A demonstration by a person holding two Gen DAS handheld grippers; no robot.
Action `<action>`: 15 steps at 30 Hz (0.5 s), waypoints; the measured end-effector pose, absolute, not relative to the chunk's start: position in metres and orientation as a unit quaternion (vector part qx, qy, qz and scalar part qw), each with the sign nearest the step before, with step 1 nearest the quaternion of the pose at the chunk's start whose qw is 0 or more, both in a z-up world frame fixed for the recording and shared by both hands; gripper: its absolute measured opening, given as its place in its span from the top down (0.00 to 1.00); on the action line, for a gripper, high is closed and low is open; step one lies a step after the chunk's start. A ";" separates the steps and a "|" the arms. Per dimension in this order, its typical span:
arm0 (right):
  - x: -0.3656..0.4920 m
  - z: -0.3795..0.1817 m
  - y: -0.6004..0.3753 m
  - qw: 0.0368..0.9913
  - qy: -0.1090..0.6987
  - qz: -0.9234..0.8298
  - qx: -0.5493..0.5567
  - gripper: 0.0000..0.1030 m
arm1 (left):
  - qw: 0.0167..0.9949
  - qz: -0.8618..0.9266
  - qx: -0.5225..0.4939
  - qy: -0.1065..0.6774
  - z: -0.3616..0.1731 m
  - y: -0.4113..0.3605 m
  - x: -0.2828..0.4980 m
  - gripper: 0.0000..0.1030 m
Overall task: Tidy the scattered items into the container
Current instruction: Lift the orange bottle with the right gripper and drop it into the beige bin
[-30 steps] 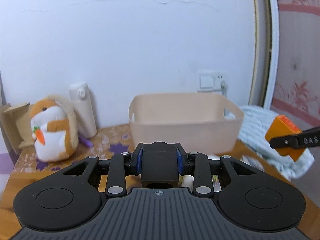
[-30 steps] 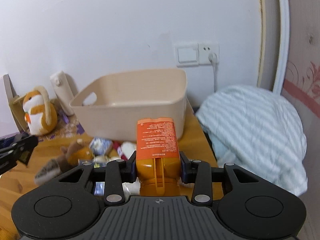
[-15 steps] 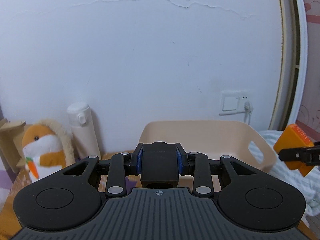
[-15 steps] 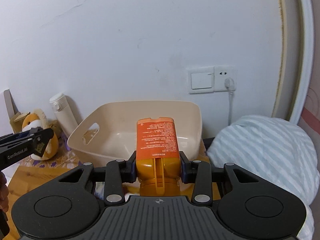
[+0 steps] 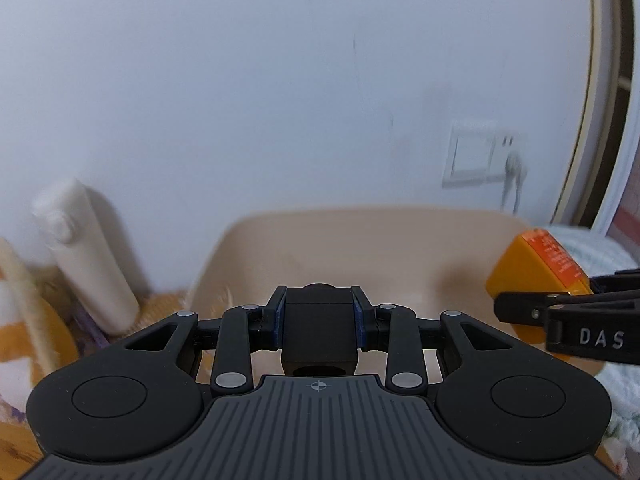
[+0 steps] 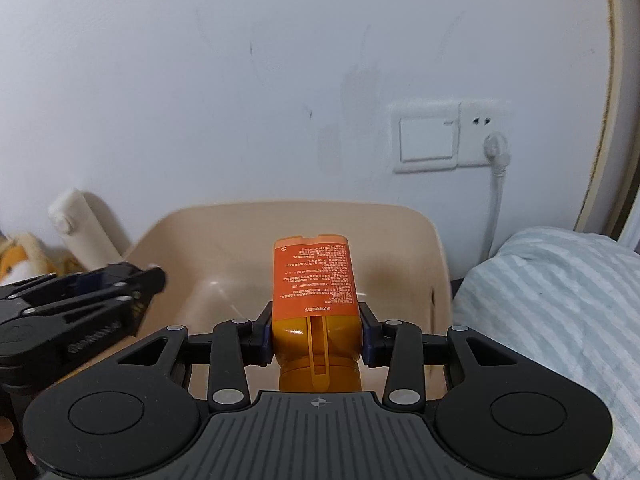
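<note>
Between the blue pads of the right claw (image 6: 318,330) an orange bottle (image 6: 314,280) was clamped, its far end hanging over the open beige container (image 6: 416,220); the left claw (image 5: 319,312) likewise gripped a small black block (image 5: 318,326) above the same tub. Both loads were at the drop-off step — next the pads needed to part once low inside the walls. Compared with a second earlier, the container had drawn much closer and the scattered toys on the desk had dropped out of sight.
</note>
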State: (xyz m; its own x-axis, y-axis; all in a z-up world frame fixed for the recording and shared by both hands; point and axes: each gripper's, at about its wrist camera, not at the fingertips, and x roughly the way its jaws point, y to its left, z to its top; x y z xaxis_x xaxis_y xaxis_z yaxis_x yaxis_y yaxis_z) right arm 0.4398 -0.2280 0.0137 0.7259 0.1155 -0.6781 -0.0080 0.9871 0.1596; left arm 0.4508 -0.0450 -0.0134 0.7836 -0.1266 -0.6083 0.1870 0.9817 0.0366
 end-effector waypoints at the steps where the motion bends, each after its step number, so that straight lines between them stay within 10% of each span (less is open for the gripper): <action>1: 0.444 0.010 -0.225 0.924 0.375 0.033 0.067 0.65 | 0.940 -0.083 0.049 0.328 -0.019 -0.046 0.456 0.69; 15: 0.467 -0.025 -0.212 0.895 0.444 0.031 0.016 0.65 | 0.902 -0.081 0.081 0.416 -0.052 -0.059 0.477 0.69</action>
